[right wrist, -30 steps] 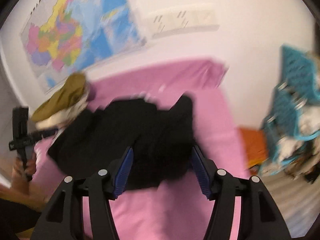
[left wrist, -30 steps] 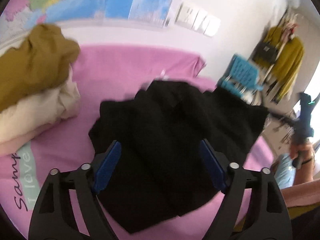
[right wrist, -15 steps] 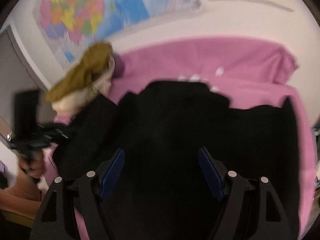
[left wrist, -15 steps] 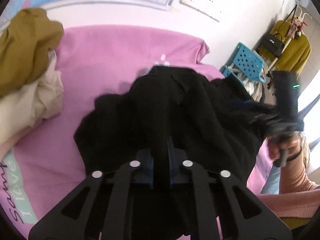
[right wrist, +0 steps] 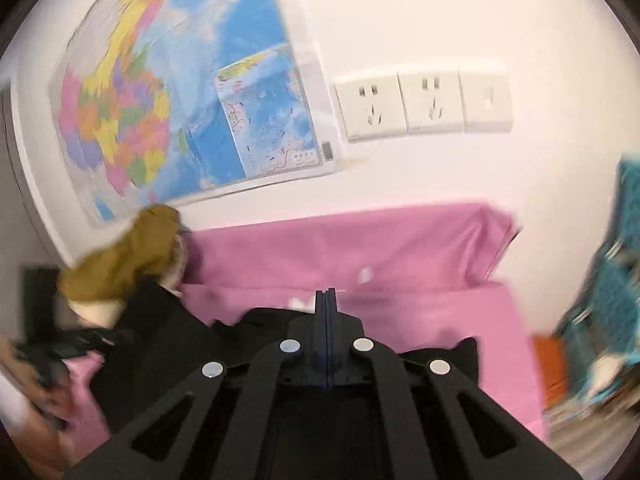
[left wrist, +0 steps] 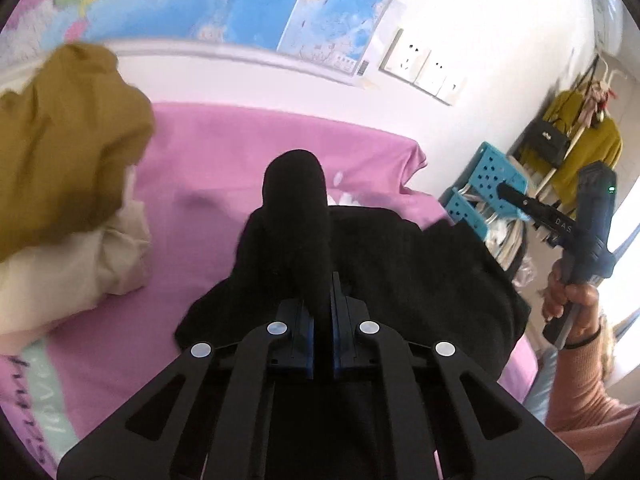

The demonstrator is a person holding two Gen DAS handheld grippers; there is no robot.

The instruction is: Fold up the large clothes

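A large black garment (left wrist: 400, 264) lies bunched on the pink sheet (left wrist: 248, 148). My left gripper (left wrist: 322, 320) is shut on a fold of it, and a hump of black cloth stands up beyond the pads. In the right wrist view my right gripper (right wrist: 326, 320) is shut, raised and pointing at the wall; the black garment (right wrist: 168, 344) hangs below and beside it, and any cloth between the pads is hidden. The right gripper also shows in the left wrist view (left wrist: 516, 200), held in a hand at the right.
A pile of mustard and cream clothes (left wrist: 60, 168) sits at the left of the bed. A blue plastic crate (left wrist: 492, 176) and a coat rack (left wrist: 580, 136) stand to the right. A map (right wrist: 180, 112) and wall sockets (right wrist: 424, 104) are behind the bed.
Both grippers went from open to shut, the left one first on the black cloth. Both then lifted; the right view now tilts up toward the wall.
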